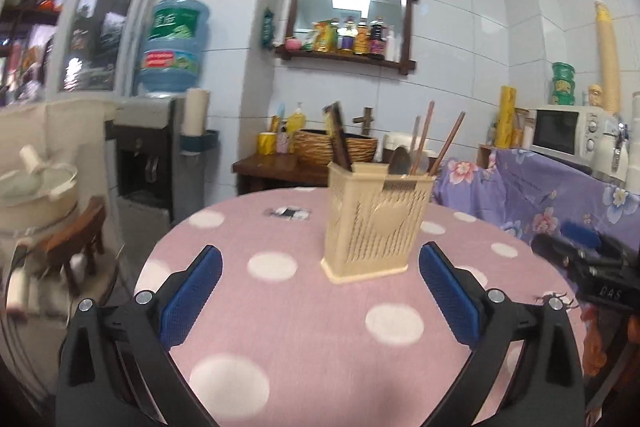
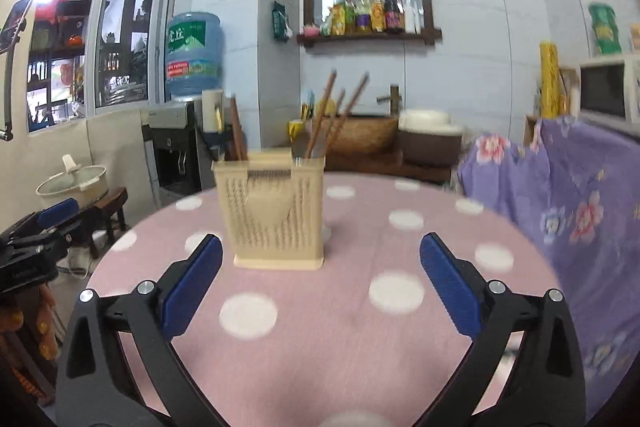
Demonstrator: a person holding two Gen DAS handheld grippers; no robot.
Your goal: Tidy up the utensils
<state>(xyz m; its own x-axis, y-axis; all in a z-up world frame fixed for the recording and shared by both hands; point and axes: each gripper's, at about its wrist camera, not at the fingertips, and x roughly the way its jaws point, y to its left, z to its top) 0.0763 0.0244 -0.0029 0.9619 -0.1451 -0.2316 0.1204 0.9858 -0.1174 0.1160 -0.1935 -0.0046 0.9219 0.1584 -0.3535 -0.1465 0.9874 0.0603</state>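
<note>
Utensil holder [image 1: 374, 223] with chopsticks [image 1: 424, 139] on table [image 1: 280, 327]: my left claw [image 1: 320, 291] and right claw [image 2: 320, 291] spread, empty; a careless nudge could tip it.

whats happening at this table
A person holds two tongs over a round table with a pink dotted cloth. Both the left tongs and the right tongs are wide open and empty. Ahead stands a beige utensil holder with chopsticks and a spoon already in it.
</note>
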